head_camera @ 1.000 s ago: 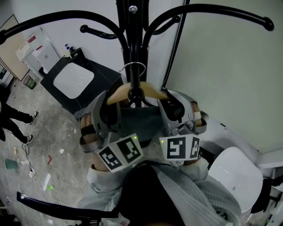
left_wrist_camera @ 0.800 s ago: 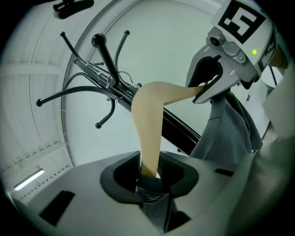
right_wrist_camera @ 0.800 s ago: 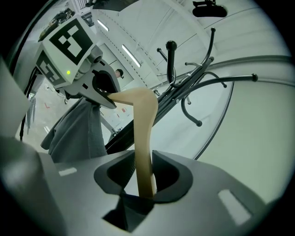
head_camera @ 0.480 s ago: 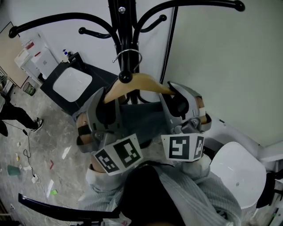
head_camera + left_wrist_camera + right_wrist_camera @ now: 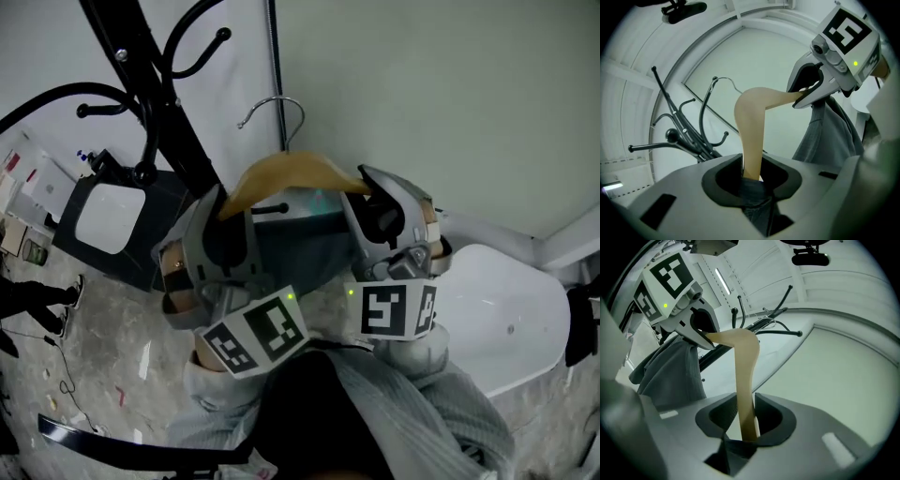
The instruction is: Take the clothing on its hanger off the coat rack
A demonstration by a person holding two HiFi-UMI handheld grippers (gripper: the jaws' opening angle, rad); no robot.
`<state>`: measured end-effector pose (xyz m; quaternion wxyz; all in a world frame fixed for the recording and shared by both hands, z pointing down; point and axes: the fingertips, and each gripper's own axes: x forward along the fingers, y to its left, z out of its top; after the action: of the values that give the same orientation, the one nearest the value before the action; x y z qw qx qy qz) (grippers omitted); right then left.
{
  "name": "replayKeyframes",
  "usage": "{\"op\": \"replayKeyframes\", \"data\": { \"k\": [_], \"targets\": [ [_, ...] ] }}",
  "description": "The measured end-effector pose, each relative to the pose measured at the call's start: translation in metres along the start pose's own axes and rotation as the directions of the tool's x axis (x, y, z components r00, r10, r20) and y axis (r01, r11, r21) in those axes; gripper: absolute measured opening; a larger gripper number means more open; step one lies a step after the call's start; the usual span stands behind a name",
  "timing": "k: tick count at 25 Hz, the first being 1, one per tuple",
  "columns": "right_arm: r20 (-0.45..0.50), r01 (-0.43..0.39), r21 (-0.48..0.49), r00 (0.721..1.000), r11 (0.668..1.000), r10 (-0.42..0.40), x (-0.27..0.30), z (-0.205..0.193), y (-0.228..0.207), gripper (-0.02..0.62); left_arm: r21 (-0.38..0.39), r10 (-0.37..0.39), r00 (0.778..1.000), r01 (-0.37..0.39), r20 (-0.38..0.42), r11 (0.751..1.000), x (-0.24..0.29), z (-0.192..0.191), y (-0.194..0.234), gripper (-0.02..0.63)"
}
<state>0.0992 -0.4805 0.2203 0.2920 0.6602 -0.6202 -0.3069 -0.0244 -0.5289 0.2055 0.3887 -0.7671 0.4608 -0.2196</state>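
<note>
Gripping check, left tongs (image 5: 752, 174): jaws part-way closed, pads pressing on one arm of the wooden hanger (image 5: 281, 174). A fold of the grey clothing (image 5: 300, 255) sits in the throat below the wood.

Right tongs (image 5: 747, 427): same setting, closed on the hanger's other arm, wood only between the pads as far as shows. Neither pair holds anything else.

Hanger lies level between the two tongs, at 12 o'clock of the head view's centre. The clothing is draped from it toward 6 o'clock, hanging between the two tongs.

Change noted: one second ago and half a second ago the wire hook (image 5: 282, 131) sat at the pole of the coat rack (image 5: 127, 56), around one of its pegs. Now the hook stands free, upright against the bare wall (image 5: 450, 84), touching nothing. The rack has gone to 10 o'clock of the hanger, well apart from it, and the whole view has swung toward 3 o'clock.

Judgement: lift-off is done; hanger and clothing are clear of the rack and carried wholly by the two tongs. What remains is to carry the load away. The bare hook still faces the rack's pegs, so it could snag if the load swings back toward 10 o'clock.
</note>
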Motion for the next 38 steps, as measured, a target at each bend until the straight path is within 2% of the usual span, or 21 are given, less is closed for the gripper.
{"op": "replayKeyframes", "data": {
  "k": [3, 9, 17, 21, 26, 38],
  "targets": [
    [-0.084, 0.047, 0.0, 0.995, 0.999, -0.046, -0.024, -0.027, -0.011, 0.112, -0.007, -0.063, 0.996, 0.063, 0.057, 0.998, 0.002, 0.021, -0.029, 0.106],
    [-0.224, 0.114, -0.022, 0.968, 0.993, -0.116, -0.081, -0.073, -0.031, 0.112, -0.02, -0.187, 0.971, 0.192, 0.149, 0.981, -0.005, 0.063, -0.087, 0.106],
    [-0.343, 0.162, -0.04, 0.924, 0.986, -0.166, -0.099, -0.119, -0.031, 0.11, -0.005, -0.297, 0.928, 0.306, 0.224, 0.952, 0.012, 0.078, -0.139, 0.106],
    [-0.38, 0.182, -0.046, 0.906, 0.982, -0.186, -0.118, -0.135, -0.041, 0.109, 0.005, -0.317, 0.914, 0.326, 0.254, 0.945, 0.008, 0.098, -0.157, 0.106],
    [-0.404, 0.181, -0.044, 0.896, 0.982, -0.183, -0.121, -0.147, -0.041, 0.109, 0.021, -0.342, 0.904, 0.348, 0.258, 0.937, 0.012, 0.101, -0.168, 0.106],
    [-0.417, 0.153, -0.033, 0.896, 0.988, -0.153, -0.114, -0.153, -0.03, 0.103, 0.044, -0.341, 0.908, 0.341, 0.245, 0.939, 0.016, 0.095, -0.168, 0.106]
  ]
}}
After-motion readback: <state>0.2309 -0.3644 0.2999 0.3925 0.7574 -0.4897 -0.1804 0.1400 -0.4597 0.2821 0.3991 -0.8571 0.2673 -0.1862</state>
